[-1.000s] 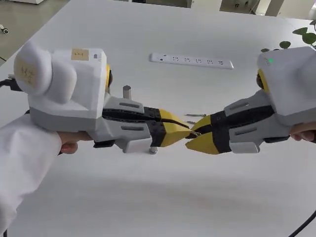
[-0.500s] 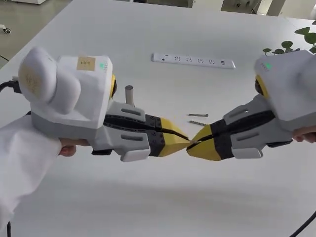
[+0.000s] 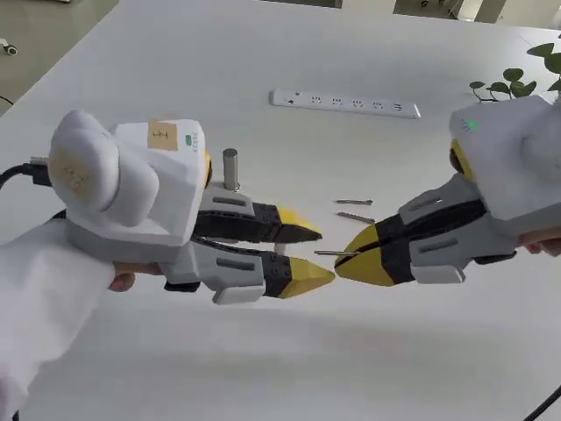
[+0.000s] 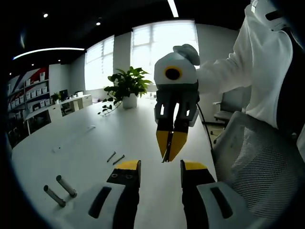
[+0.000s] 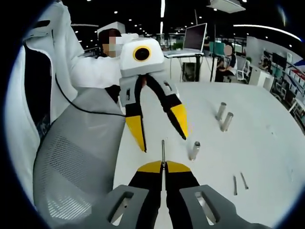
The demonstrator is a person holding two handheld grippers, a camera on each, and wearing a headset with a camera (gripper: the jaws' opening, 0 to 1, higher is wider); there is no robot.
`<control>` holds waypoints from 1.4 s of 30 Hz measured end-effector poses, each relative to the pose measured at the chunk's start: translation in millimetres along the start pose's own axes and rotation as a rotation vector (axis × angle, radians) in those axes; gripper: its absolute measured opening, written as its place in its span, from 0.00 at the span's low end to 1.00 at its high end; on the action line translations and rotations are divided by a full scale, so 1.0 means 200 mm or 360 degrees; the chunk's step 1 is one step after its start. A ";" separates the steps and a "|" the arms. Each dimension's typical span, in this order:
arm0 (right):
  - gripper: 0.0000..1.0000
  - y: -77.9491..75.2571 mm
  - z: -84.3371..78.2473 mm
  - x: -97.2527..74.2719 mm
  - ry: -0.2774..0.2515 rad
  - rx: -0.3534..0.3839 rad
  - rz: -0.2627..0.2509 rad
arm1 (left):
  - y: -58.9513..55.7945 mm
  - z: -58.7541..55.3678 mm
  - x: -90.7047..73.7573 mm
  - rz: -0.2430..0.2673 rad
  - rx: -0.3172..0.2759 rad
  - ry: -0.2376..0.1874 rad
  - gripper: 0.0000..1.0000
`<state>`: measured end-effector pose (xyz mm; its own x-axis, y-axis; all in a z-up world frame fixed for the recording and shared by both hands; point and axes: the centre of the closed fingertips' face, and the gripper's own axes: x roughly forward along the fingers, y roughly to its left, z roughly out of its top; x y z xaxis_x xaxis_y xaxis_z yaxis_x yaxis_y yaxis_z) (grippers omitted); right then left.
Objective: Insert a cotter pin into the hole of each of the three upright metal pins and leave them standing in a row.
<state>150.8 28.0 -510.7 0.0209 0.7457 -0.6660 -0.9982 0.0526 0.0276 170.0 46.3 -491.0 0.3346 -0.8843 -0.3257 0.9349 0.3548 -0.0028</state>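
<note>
Cotter pin [image 5: 163, 151] sticks forward from the right gripper [image 3: 344, 257], whose jaws are pinched tight on it. Its free end points into the gap of the left gripper [image 3: 325, 254], whose jaws stand wide apart and hold nothing. The right gripper view takes in three upright metal pins [image 5: 194, 150] on the white table [image 3: 263, 351], one near the left gripper's tips and two together farther off, while the head view gives two spare cotter pins [image 3: 352, 203] lying side by side beyond the tips.
</note>
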 end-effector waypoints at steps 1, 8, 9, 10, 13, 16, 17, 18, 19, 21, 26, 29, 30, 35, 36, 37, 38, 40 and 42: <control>0.00 -0.03 -0.03 0.00 0.0043 0.0006 -0.0035 | 0.03 -0.02 0.00 0.0040 -0.0001 0.0015 0.38; 0.00 -0.16 -0.12 0.05 0.0123 0.0078 -0.0138 | 0.16 -0.17 0.01 0.0212 -0.0091 0.0103 0.43; 0.00 -0.17 -0.13 0.06 0.0131 0.0084 -0.0147 | 0.18 -0.18 0.01 0.0240 -0.0105 0.0111 0.43; 0.00 -0.19 -0.14 0.07 0.0142 0.0085 -0.0159 | 0.19 -0.22 0.01 0.0253 -0.0169 0.0134 0.43; 0.00 -0.21 -0.16 0.10 0.0164 0.0097 -0.0169 | 0.22 -0.27 0.03 0.0266 -0.0255 0.0124 0.42; 0.00 -0.23 -0.17 0.14 0.0179 0.0109 -0.0169 | 0.24 -0.30 0.05 0.0292 -0.0329 0.0104 0.41; 0.00 -0.24 -0.17 0.14 0.0182 0.0108 -0.0169 | 0.24 -0.31 0.06 0.0298 -0.0337 0.0107 0.39; 0.00 -0.24 -0.17 0.15 0.0184 0.0111 -0.0167 | 0.25 -0.33 0.06 0.0307 -0.0340 0.0117 0.37; 0.00 -0.25 -0.17 0.16 0.0184 0.0111 -0.0163 | 0.25 -0.34 0.07 0.0313 -0.0342 0.0124 0.33; 0.00 -0.26 -0.18 0.18 0.0195 0.0106 -0.0156 | 0.26 -0.35 0.08 0.0320 -0.0360 0.0124 0.26; 0.00 -0.27 -0.18 0.20 0.0214 0.0086 -0.0148 | 0.27 -0.39 0.11 0.0350 -0.0355 0.0168 0.24; 0.00 -0.27 -0.18 0.22 0.0218 0.0086 -0.0140 | 0.27 -0.41 0.12 0.0344 -0.0341 0.0193 0.20; 0.00 -0.27 -0.18 0.22 0.0222 0.0083 -0.0135 | 0.28 -0.41 0.13 0.0347 -0.0336 0.0194 0.18; 0.00 -0.28 -0.18 0.25 0.0250 0.0054 -0.0129 | 0.28 -0.42 0.14 0.0340 -0.0321 0.0204 0.11; 0.00 -0.29 -0.17 0.25 0.0248 0.0054 -0.0127 | 0.28 -0.43 0.15 0.0344 -0.0324 0.0215 0.10; 0.00 -0.29 -0.17 0.26 0.0247 0.0051 -0.0128 | 0.28 -0.43 0.15 0.0344 -0.0327 0.0227 0.10; 0.00 -0.29 -0.16 0.26 0.0246 0.0045 -0.0131 | 0.28 -0.45 0.15 0.0339 -0.0343 0.0246 0.10; 0.00 -0.29 -0.16 0.27 0.0247 0.0043 -0.0128 | 0.28 -0.46 0.15 0.0338 -0.0349 0.0252 0.08; 0.00 -0.29 -0.16 0.28 0.0255 0.0035 -0.0121 | 0.28 -0.46 0.14 0.0341 -0.0354 0.0246 0.08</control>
<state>209.0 45.3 -573.3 0.0853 0.6236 -0.7771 -0.9926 0.1207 -0.0121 221.2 68.4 -586.8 0.4827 -0.7322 -0.4805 0.7912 0.5998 -0.1192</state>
